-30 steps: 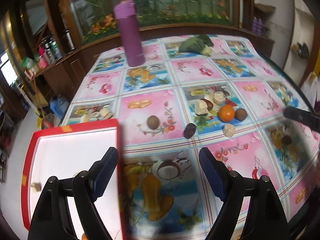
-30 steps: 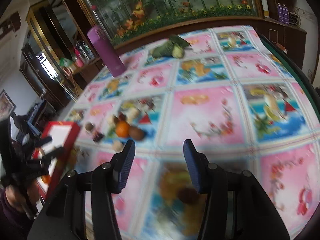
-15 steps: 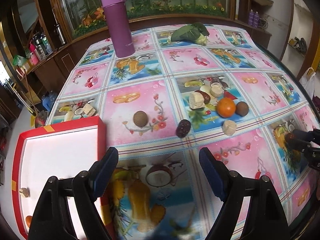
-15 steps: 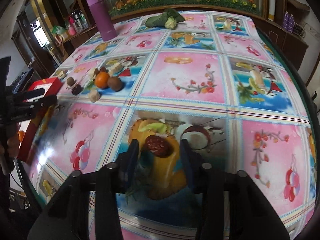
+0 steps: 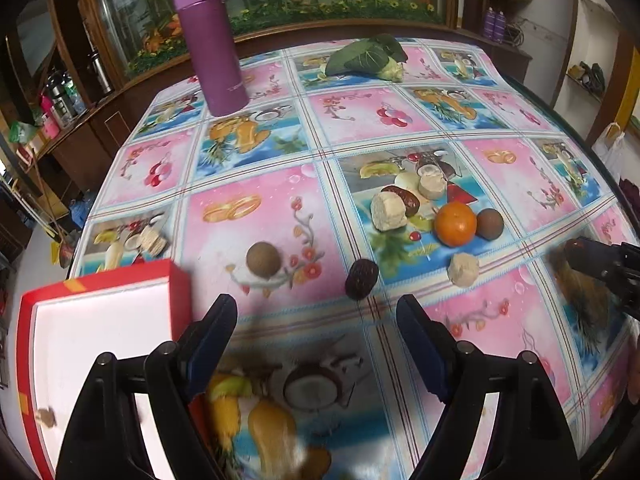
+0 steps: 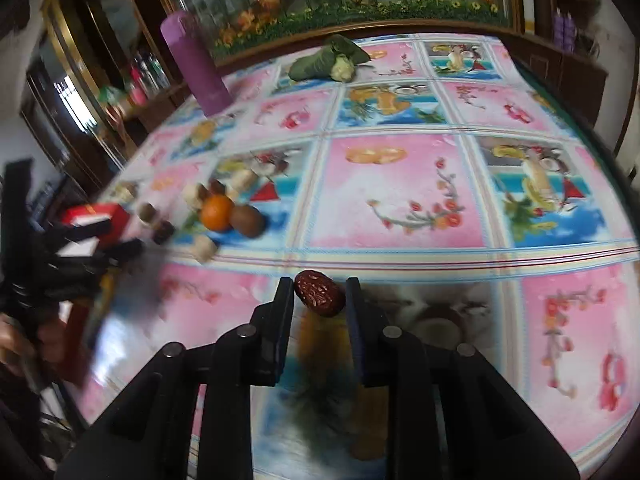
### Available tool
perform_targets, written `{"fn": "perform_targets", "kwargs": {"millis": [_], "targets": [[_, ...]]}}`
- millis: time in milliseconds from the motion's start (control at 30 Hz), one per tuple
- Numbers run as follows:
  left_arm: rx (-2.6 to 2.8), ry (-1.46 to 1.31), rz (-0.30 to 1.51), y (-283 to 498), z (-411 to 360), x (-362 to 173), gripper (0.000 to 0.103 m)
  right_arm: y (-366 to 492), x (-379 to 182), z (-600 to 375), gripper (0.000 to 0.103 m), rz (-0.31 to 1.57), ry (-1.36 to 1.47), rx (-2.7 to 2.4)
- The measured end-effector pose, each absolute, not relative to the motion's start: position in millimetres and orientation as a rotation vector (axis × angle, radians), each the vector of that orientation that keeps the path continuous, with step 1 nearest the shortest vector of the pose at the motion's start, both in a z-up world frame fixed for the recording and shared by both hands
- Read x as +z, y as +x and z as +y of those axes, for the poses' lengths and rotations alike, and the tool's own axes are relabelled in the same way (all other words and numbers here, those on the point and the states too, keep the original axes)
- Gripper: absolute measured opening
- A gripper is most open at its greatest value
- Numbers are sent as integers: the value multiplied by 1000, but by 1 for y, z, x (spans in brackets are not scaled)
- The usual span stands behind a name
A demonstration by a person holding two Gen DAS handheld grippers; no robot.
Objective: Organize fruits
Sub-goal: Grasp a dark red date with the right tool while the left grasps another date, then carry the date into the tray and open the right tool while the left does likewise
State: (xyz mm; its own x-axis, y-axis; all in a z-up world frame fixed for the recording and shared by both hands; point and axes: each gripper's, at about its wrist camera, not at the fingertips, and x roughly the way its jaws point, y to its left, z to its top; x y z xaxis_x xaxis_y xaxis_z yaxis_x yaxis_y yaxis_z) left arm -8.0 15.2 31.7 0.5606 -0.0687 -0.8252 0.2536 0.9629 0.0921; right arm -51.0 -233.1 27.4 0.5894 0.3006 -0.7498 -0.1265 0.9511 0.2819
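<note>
Right claw (image 6: 319,296): closed on a wrinkled red date (image 6: 319,298), pinched between both fingers and lifted clear of the cloth. Ahead at 12 o'clock, a wide stretch of bare patterned tablecloth (image 6: 400,200), open all the way to the leafy vegetable (image 6: 324,63) near the far edge. At 3 o'clock, the table's dark rim curving close by. At 10 o'clock, an orange (image 6: 216,212) touching a brown round fruit (image 6: 247,220), with pale chunks and dark pieces blurred just beyond.

Left claw (image 5: 316,312): wide open, holding nothing, hanging over the near part of the cloth. At 9 o'clock, just beside the left finger, the corner of a red box (image 5: 176,280) with a white inside, overhanging the table's left edge. At 12 o'clock, a dark date (image 5: 361,279) lying alone; at 11 o'clock, a brown ball-shaped fruit (image 5: 263,259), well apart from it, with free cloth between. At 1 o'clock, a tight cluster: orange (image 5: 455,224), brown fruit (image 5: 489,223), pale chunks (image 5: 389,211) and another date (image 5: 404,199), touching or nearly so. Far at 11 o'clock, a purple flask (image 5: 212,40) upright near the back edge.
</note>
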Motion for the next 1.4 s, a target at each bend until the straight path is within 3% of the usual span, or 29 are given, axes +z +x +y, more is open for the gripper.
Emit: {"fn": "perform_targets", "kwargs": {"millis": [100, 367, 500, 833, 1133, 1400], "targets": [[-220, 216, 966, -2, 10, 28, 78, -54, 29, -231, 28, 885, 225, 276], [-249, 195, 1013, 13, 6, 14, 42, -51, 21, -242, 28, 903, 259, 236], [-274, 169, 1010, 16, 5, 13, 38, -50, 20, -242, 28, 905, 254, 230], [-301, 142, 985, 12, 2, 12, 17, -50, 20, -245, 28, 892, 231, 184], [-275, 81, 1004, -2, 12, 17, 17, -51, 24, -247, 28, 853, 217, 150], [-261, 20, 892, -47, 43, 57, 16, -53, 29, -242, 28, 822, 259, 189]]}}
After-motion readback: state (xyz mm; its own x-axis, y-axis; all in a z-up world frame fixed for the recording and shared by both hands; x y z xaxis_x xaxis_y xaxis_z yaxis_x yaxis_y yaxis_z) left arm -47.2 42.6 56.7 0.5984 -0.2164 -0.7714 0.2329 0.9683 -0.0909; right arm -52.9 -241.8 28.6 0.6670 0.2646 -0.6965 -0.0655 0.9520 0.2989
